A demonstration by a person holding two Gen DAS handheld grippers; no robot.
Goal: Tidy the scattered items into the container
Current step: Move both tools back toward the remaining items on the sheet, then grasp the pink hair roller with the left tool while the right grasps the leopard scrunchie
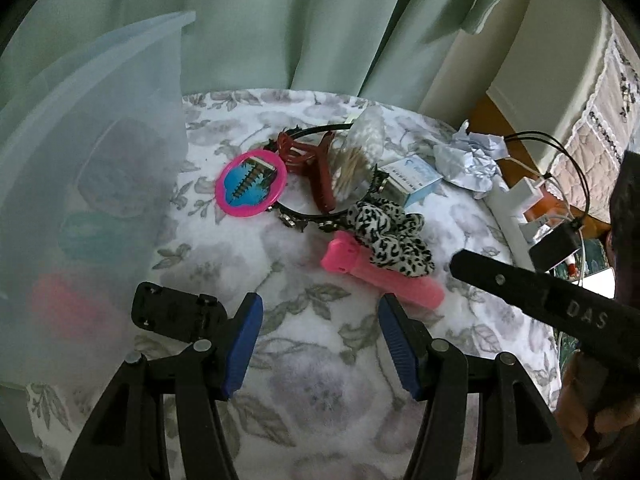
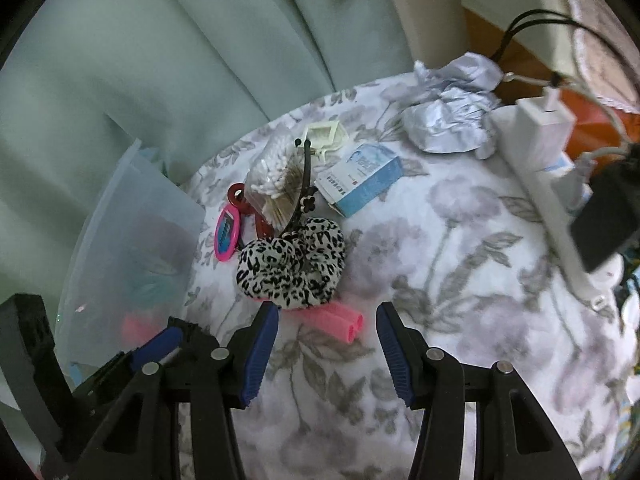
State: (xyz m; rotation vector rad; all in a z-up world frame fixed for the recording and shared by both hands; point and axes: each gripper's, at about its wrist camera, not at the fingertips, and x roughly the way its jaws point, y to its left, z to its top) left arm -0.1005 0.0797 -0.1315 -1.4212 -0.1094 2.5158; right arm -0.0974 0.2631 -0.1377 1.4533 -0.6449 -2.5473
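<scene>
A translucent plastic container (image 1: 92,184) stands at the left; it also shows in the right wrist view (image 2: 132,248), with blurred items inside. On the floral cloth lie a pink round mirror (image 1: 250,182), a red claw clip (image 1: 316,168), a bag of cotton swabs (image 1: 356,156), a black headband (image 1: 304,220), a leopard scrunchie (image 1: 394,240), a pink tube-shaped item (image 1: 380,276) and a small blue box (image 1: 412,178). My left gripper (image 1: 320,344) is open and empty, short of the pink item. My right gripper (image 2: 328,352) is open and empty, just before the pink item (image 2: 340,322) and scrunchie (image 2: 292,264).
Crumpled silver foil (image 1: 466,160) lies at the table's far right edge. A white power strip (image 2: 548,184) with plugs and cables runs along the right. Green curtains (image 1: 300,24) hang behind. The right gripper's body (image 1: 552,296) shows in the left view.
</scene>
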